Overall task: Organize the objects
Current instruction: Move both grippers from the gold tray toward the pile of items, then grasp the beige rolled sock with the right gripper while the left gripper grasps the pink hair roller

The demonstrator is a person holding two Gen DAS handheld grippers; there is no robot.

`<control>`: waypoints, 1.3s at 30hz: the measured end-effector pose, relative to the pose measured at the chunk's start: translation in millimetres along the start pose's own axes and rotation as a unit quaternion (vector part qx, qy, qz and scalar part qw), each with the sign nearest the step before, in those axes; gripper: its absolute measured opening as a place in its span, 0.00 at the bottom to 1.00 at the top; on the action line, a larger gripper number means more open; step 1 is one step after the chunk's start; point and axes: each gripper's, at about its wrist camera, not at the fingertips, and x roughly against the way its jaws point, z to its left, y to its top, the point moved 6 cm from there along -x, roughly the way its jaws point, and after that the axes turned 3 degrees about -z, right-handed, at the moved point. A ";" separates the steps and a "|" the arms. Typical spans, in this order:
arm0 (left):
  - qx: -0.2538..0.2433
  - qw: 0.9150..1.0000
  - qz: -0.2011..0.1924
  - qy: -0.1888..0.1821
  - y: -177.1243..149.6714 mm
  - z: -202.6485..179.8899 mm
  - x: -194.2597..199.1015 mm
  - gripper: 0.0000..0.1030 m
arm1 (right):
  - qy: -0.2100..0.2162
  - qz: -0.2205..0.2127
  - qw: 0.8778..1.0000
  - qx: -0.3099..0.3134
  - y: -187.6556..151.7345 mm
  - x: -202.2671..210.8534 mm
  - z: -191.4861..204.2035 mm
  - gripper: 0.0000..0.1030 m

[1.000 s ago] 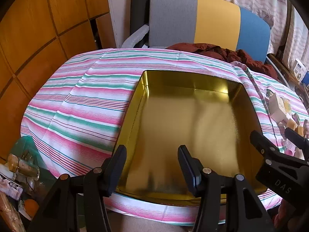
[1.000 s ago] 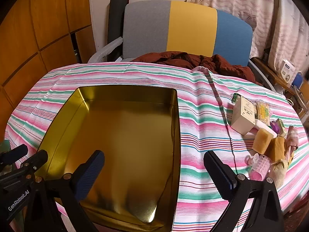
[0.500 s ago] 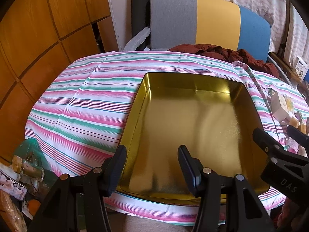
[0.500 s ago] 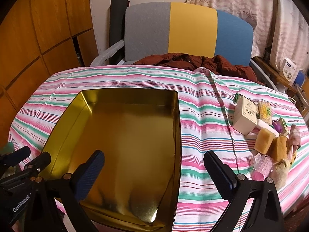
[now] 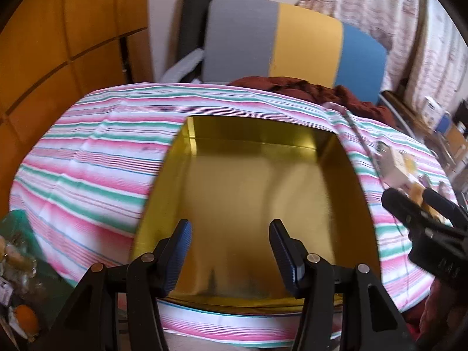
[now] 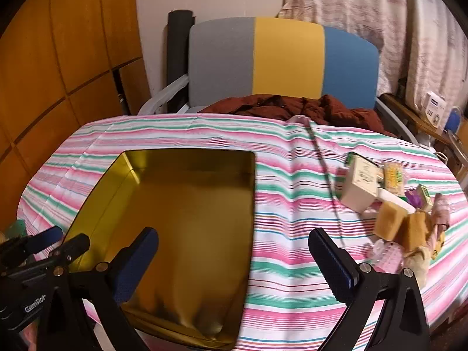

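Over the last second both views have pulled back a little from the tin (image 6: pixel 187 222), so more striped bench (image 6: pixel 292 234) shows. We read this as nothing yet begun: the tin is empty. Left of it, our left claw (image 5: pixel 231 248) stands spread, empty. Its body reads "GenRob…". Right claw (image 6: pixel 234 263) spread, empty. The clutter (image 6: pixel 389 204) lies right of the tin; box print unreadable.

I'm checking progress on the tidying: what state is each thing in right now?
gold tin: open, empty.
cream box: on the cloth, outside the tin.
sponge blocks: piled beside the box.
left gripper: open, empty.
right gripper: open, empty.
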 end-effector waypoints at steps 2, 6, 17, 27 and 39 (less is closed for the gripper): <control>-0.014 1.000 0.003 -0.018 -1.4 -13.3 -1.3 0.54 | 0.006 -0.003 1.000 -0.014 -0.7 3.2 -14.3 1.00; -0.044 0.998 0.005 -0.052 -3.5 -43.3 -1.6 0.54 | 0.011 -0.004 0.998 -0.063 -7.6 10.3 -56.4 1.00; -0.157 0.983 0.014 -0.095 -15.8 -133.4 2.1 0.54 | -0.115 0.011 0.985 -0.125 -37.5 34.7 -205.7 1.00; -0.160 0.965 0.067 -0.197 -22.5 -193.5 -6.7 0.54 | -0.088 0.114 0.967 -0.210 -85.8 -0.2 -288.7 0.80; -0.187 0.944 0.104 -0.253 -33.5 -250.3 -28.7 0.55 | -0.050 0.143 0.972 -0.177 -100.9 -26.8 -281.3 0.66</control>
